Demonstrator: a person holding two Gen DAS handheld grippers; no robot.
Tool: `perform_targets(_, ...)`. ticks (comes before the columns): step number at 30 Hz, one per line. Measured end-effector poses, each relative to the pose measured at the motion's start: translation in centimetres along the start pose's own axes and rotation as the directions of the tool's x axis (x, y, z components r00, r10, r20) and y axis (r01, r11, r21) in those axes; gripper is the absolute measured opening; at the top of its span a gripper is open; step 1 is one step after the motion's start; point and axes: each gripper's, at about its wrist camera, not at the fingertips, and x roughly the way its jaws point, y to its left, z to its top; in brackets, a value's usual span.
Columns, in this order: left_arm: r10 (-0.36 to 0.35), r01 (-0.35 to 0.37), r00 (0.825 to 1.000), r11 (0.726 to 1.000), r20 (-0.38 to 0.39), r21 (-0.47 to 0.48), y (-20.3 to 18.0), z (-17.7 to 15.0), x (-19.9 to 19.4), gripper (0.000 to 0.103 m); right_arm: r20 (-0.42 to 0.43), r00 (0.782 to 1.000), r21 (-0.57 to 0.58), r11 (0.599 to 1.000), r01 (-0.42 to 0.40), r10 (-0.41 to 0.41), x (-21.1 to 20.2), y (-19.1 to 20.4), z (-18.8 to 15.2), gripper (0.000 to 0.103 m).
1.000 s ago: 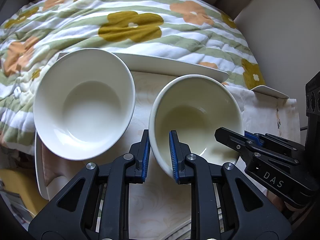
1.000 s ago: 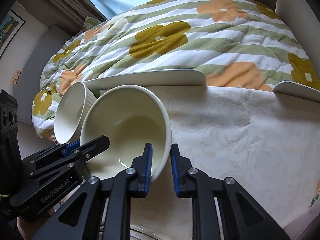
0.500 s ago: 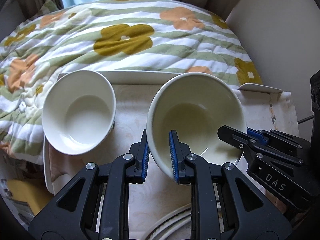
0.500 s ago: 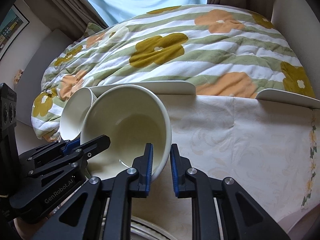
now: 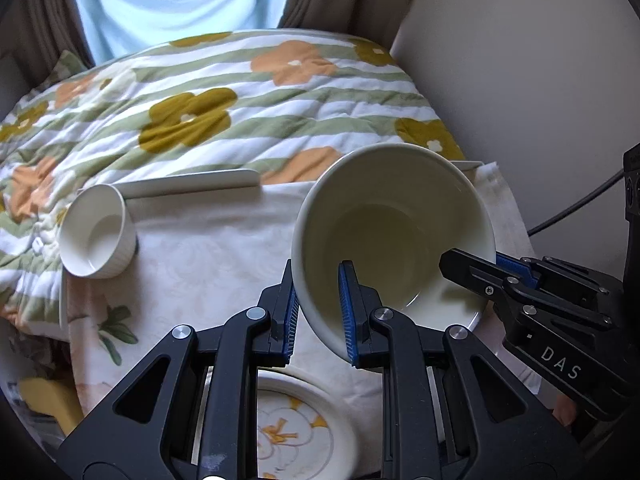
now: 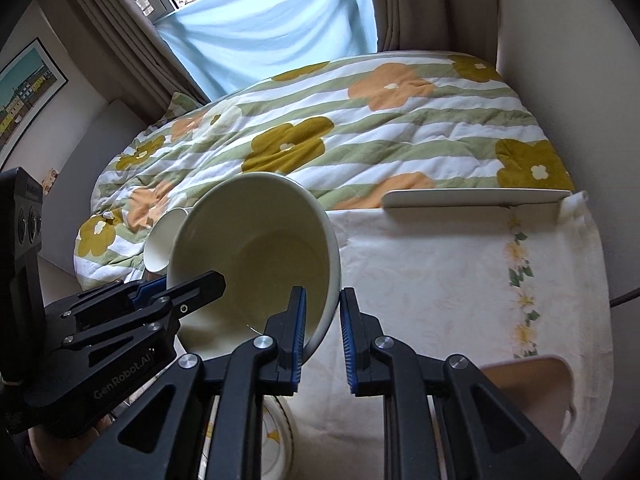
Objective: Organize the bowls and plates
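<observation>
A large cream bowl (image 5: pixel 394 224) hangs in the air above the table, held by both grippers. My left gripper (image 5: pixel 318 308) is shut on its near left rim. My right gripper (image 6: pixel 322 326) is shut on its right rim; the bowl also shows in the right wrist view (image 6: pixel 256 248). A small white ribbed bowl (image 5: pixel 96 232) stands at the table's far left; in the right wrist view (image 6: pixel 160 240) it is partly hidden behind the big bowl. A flower-patterned plate (image 5: pixel 296 424) lies below my grippers at the near edge.
The table wears a cream floral cloth (image 6: pixel 440 272). Its white edge (image 5: pixel 192 186) borders a bed with a flowered quilt (image 5: pixel 200 108). A wall (image 5: pixel 520 60) stands to the right. A cable (image 5: pixel 576 204) runs at the right.
Both grippers have lifted the large bowl up and pulled it back toward the near edge. The small bowl now lies farther away, and the patterned plate has come into view below.
</observation>
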Motion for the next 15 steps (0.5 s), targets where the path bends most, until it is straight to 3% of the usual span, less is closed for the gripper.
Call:
perform_targets(8,-0.04,0.041,0.999,0.999,-0.036,0.026,-9.2,-3.3,1.1,0.017,0.003,0.999,0.032,0.999,0.033,-0.034,-4.5,-7.3,-3.7,0.016)
perform_targets(15,-0.051,0.057,0.994,0.997,-0.1,0.049,-14.2,-6.1,3.7,0.017,-0.036,0.998,0.064,0.997,0.053,-0.051,-5.3,-12.3,-7.0,0.016)
